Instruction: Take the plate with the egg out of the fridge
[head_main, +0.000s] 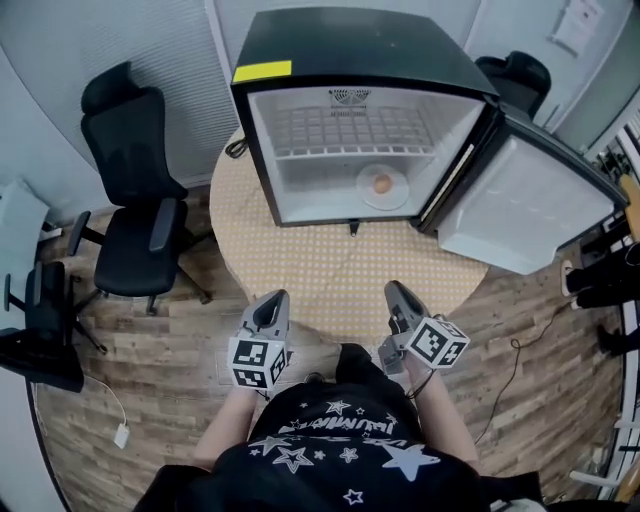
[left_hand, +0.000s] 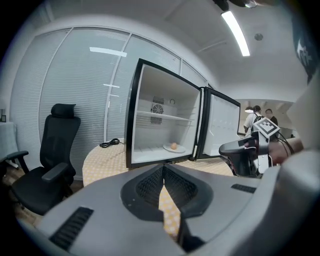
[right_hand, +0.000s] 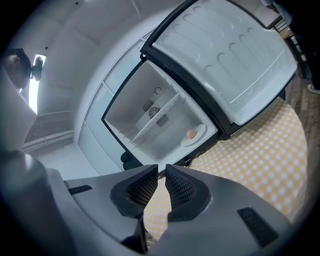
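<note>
Left tool (head_main: 274, 300): held short of the fridge (head_main: 350, 50), aimed at its open front; jaws closed, empty.
Right tool (head_main: 398, 292): alongside, same aim; jaws all but closed, empty.

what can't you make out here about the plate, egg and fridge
Egg: too small in every view to tell whether it is shelled.
Plate: its rim is faint against the white fridge floor in the head view.
Fridge door: outer face turned away; the right gripper view's edge cuts off its far corner.
Table: parts of its near edge sit behind the left gripper and right gripper in the head view.
</note>
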